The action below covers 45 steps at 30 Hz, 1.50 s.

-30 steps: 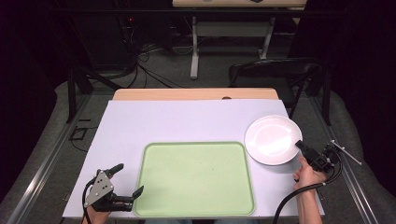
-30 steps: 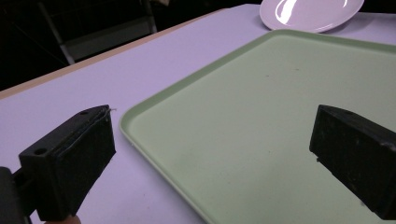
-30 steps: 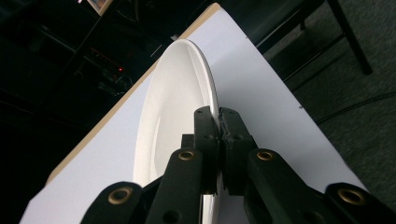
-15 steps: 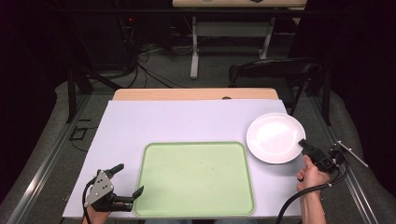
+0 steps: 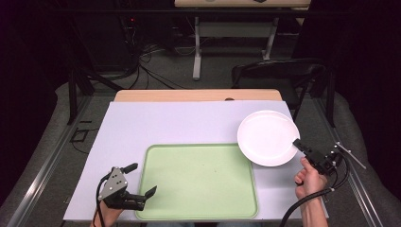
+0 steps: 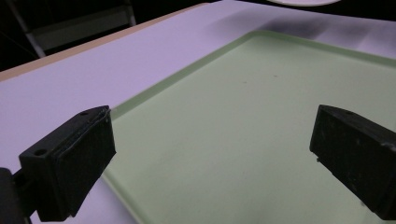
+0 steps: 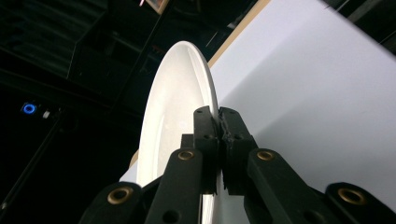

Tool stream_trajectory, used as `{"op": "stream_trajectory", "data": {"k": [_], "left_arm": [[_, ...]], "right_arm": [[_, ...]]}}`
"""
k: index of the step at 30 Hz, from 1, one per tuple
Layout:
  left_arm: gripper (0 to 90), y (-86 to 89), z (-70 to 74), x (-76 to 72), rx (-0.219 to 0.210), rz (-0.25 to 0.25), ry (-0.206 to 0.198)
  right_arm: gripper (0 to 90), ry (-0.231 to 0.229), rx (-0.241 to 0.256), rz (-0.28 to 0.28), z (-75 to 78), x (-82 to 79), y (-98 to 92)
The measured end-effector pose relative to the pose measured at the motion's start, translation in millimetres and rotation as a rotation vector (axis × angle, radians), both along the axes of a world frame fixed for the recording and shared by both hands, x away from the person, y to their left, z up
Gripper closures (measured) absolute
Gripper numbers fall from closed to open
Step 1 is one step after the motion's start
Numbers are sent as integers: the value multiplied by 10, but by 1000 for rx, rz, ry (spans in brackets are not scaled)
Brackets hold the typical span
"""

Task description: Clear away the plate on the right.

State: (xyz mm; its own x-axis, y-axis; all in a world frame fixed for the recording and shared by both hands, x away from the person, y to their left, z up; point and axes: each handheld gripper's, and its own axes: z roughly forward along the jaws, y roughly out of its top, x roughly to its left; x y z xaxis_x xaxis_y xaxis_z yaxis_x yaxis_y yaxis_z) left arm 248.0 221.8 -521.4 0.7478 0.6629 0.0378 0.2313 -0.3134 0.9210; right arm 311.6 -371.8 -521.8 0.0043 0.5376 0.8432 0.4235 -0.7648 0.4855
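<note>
The right claw [image 5: 299, 143] pinches the near rim of the round white plate [image 5: 265, 136]; the flat green plastic tray [image 5: 198, 182] lies to its left, where the left claw [image 5: 140, 180] gapes empty.

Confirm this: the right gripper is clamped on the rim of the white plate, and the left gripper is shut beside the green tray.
Not quite. The left gripper is open, not shut: the left gripper view shows its jaws wide apart over the green tray. The rest holds: the right gripper is clamped on the rim of the white plate.
</note>
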Motion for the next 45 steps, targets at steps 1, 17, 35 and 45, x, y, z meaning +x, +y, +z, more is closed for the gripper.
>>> {"op": "stream_trajectory", "data": {"k": [1,17,35,45], "left_arm": [[0,-32,2,12,2,-4,2],[0,-572,-33,230,-49,-103,84],[97,-849,-117,430,-115,-151,184],[263,-824,-104,415,-169,-160,191]], "right_arm": [[870,-4,7,20,15,-1,66],[869,-42,-4,228,159,1,700],[866,-47,-47,422,173,6,1318],[870,-56,-69,487,157,-1,1533]]}}
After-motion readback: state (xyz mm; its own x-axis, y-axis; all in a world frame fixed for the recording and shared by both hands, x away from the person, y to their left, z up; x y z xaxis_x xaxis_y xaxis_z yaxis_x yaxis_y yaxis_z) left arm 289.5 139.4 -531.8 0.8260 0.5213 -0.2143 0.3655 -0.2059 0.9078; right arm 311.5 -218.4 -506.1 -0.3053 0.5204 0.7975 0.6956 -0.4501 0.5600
